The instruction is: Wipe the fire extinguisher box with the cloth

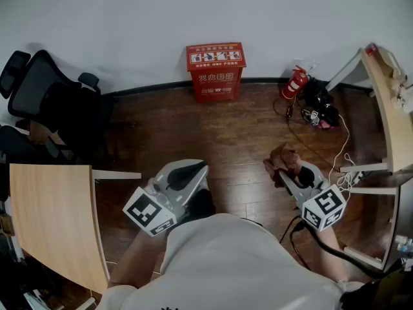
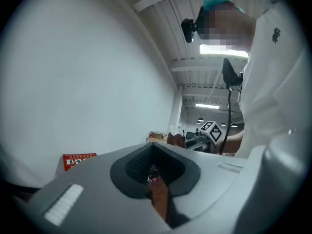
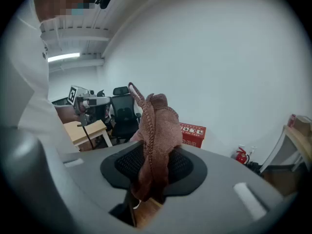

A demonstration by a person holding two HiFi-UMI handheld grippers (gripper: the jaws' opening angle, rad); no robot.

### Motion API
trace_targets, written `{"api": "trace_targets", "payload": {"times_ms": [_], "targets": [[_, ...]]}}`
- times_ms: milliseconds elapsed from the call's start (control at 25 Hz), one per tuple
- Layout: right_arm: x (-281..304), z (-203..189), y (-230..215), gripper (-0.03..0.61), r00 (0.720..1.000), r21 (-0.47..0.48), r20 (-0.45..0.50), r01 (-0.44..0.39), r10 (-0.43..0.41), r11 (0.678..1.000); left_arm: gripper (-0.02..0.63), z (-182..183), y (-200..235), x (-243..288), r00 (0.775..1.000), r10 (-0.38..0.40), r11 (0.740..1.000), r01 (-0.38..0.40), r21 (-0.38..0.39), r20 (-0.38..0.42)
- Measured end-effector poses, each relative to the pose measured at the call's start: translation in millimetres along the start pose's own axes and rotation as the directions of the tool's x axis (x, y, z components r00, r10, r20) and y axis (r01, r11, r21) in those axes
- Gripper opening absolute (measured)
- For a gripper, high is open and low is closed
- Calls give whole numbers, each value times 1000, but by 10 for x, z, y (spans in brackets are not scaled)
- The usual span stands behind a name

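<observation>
Jaws of right gripper (image 3: pixel 153 172) clench the brown cloth (image 3: pixel 158 126); left gripper (image 2: pixel 153 172) jaws meet, empty; fire extinguisher box (image 1: pixel 215 72) stands well apart.

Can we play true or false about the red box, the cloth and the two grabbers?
1. The right gripper holds the brown cloth. True.
2. The cloth is touching the fire extinguisher box. False: the box stands far off against the wall, and the cloth is up in the gripper.
3. The left gripper has a sponge in its fingers. False: its fingers are together with nothing between them.
4. A red fire extinguisher is on the floor, to the right of the box in the head view. True.
</observation>
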State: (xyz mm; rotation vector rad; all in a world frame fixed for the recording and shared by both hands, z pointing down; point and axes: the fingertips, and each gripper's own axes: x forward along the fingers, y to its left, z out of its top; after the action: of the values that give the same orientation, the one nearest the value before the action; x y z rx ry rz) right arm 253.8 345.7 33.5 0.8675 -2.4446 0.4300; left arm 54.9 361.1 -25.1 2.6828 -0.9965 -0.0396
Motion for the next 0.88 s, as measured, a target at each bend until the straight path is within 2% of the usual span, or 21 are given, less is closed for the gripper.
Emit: {"api": "trace_targets", "payload": {"times_ms": [200, 320, 440, 600, 720, 880], "targets": [[784, 579, -237, 123, 1000, -37, -13, 24, -24, 999, 0, 213, 884, -45, 1000, -24, 1000, 24, 9, -6], [1194, 803, -335, 123, 1000, -69, -27, 4, -5, 998, 0, 272, 1185, -61, 1000, -11, 1000, 11, 12, 6], [1691, 994, -436, 123, 999, -98, -39, -14, 10, 995, 0, 310, 1490, -89, 1000, 20, 999, -21, 29, 23], [2444, 1160, -699, 123, 997, -114, -43, -64, 60, 991, 0, 275, 1926, -31, 996, 70, 998, -70, 6, 64], [2857, 1234, -1035, 123, 994, -97, -43, -104, 101, 990, 0, 340, 2092, 177, 989, 130, 991, -130, -3, 70], [3554, 1468, -1497, 123, 984, -100, -39, -178, 175, 979, 0, 526, 2352, 627, 979, 191, 981, -192, 22, 68]]}}
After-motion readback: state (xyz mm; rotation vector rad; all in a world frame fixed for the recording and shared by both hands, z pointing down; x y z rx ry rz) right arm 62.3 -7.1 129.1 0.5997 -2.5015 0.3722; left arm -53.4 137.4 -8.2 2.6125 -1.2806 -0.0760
